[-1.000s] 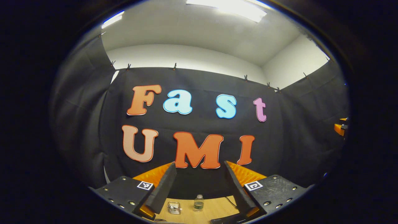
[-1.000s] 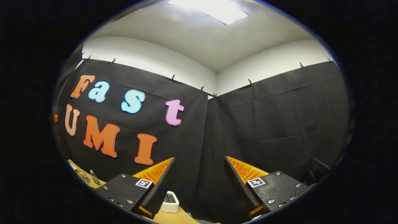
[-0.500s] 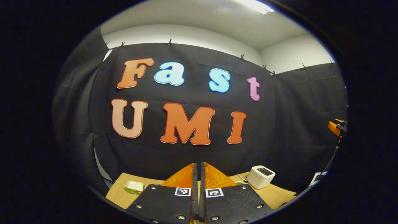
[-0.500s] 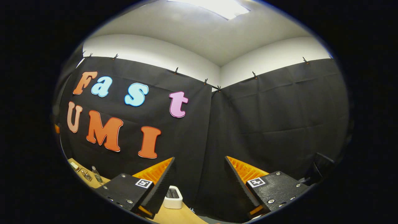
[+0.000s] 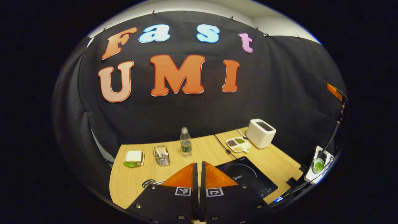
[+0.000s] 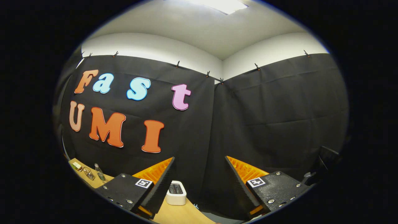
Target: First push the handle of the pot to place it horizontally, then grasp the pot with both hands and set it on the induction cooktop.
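1. A small pale brand mark is sitting on the black induction cooktop [image 5: 248, 175], too small to make out. Each finger of the left gripper [image 5: 198, 163] is carrying a square black-and-white coded tag [image 5: 182, 191], and the right gripper [image 6: 199, 158] is wearing the same kind of tags.
2. The left gripper is staying clenched on nothing, its orange fingers pressed flat together. It was spread wide a second ago and was already closed half a second ago.
3. The right gripper is staying released, with a wide gap between its fingers, just as in both earlier frames.
4. The left gripper view is now tipping down much further than before, so the wooden table [image 5: 136, 177] is coming into sight.
5. The pot [image 5: 149, 183] is peeking out just left of the left gripper's body, showing a dark curved handle and a thin pale rim. It is sitting on the table, off the cooktop.
6. The cooktop is lying to the right of the closed fingers, with nothing on the part that shows.
7. A water bottle [image 5: 185, 141], a clear container [image 5: 161, 155], a sandwich [image 5: 133, 157], a divided dish [image 5: 238, 144] and a white toaster [image 5: 260, 133] are standing farther back.
8. In the right gripper view, the framing is barely changing.
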Tool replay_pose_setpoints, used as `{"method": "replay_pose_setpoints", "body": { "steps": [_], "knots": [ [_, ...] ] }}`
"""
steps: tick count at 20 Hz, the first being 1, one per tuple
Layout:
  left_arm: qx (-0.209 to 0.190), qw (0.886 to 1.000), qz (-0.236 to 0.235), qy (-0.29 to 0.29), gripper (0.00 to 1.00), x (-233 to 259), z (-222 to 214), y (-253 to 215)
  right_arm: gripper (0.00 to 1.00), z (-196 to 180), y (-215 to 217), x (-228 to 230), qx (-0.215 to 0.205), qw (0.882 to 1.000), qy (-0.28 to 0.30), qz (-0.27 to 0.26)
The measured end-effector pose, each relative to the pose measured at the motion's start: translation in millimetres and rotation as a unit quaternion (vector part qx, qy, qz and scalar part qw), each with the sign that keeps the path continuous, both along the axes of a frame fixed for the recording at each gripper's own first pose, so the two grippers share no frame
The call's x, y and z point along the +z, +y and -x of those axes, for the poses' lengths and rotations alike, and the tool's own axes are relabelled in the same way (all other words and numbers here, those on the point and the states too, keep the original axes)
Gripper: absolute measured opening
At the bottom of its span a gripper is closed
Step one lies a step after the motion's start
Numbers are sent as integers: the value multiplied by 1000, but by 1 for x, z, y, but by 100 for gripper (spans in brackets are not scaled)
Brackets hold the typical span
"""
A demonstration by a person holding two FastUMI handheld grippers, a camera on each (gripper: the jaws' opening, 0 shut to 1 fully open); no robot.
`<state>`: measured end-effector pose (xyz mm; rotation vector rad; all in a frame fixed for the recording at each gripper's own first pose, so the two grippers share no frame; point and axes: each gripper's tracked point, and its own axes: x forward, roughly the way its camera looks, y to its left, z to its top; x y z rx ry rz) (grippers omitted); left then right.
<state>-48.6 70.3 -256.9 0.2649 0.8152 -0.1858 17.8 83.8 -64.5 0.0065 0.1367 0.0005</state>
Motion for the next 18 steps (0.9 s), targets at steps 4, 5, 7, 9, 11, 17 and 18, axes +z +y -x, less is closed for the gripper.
{"method": "replay_pose_setpoints", "body": {
  "steps": [4,5,7,9,11,17,18],
  "knots": [
    [-17,995,-36,89,2,-44,47,6,95,2,8,-12,12,1000,11,-7],
    [-18,993,-50,106,3,-52,59,12,95,1,9,-15,14,1000,13,-8],
    [-17,988,-66,142,3,-70,81,21,95,1,10,-21,13,1000,16,-14],
    [-11,981,-66,181,3,-88,102,25,95,1,12,-27,11,999,24,-24],
    [-11,972,-76,222,4,-99,127,34,95,4,11,-35,10,999,31,-27],
    [-6,926,-119,357,3,-117,203,71,95,9,0,-49,-5,999,50,-22],
    [-7,921,-121,371,3,-119,213,74,95,11,-3,-49,-8,998,51,-21]
  ]
}}
